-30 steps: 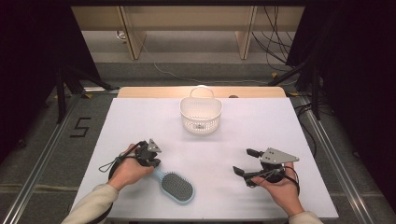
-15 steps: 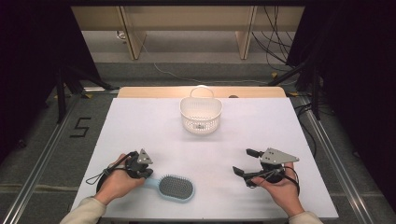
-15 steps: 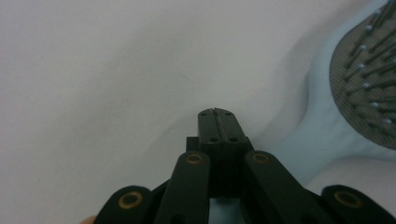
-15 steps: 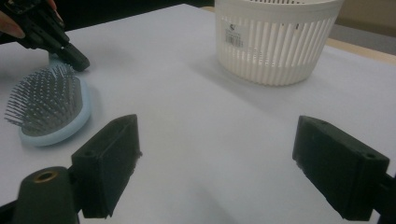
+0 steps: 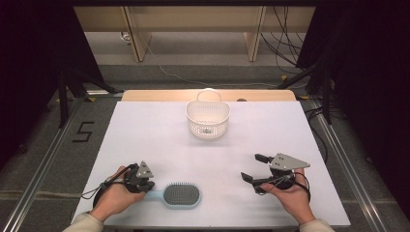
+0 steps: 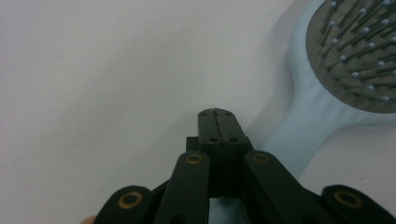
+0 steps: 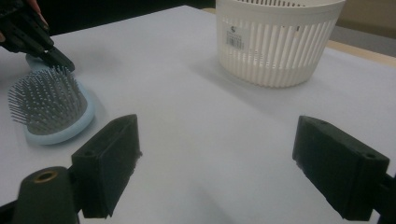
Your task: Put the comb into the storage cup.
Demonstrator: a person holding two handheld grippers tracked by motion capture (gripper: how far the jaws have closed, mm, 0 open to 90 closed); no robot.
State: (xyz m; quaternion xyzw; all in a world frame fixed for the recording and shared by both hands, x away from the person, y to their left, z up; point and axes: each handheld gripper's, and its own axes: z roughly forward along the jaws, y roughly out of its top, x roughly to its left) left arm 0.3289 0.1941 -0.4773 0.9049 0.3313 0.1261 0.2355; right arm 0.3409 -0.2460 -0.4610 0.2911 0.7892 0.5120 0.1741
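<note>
Pressing together, the left gripper's (image 5: pixel 142 182) fingers (image 6: pixel 217 122) sit fully closed with nothing between them, tips down on the bench right beside the hairbrush's pale blue handle; in the left gripper view the handle runs just along their right side, and whether they actually touch it I cannot tell. Over on the other side, the right gripper (image 5: pixel 255 167) has its fingers (image 7: pixel 109 163) spread wide, empty, held low over bare surface in the person's right hand (image 5: pixel 290 196). The bench (image 5: pixel 159 140) is a white sheet over a wooden top, on a grey floor with metal rails and trailing cables. The hairbrush (image 5: pixel 178 195) lies bristles up near the front edge, head pointing toward the right gripper but well apart from it. A white slatted basket (image 5: pixel 208 118) stands at the far middle.
</note>
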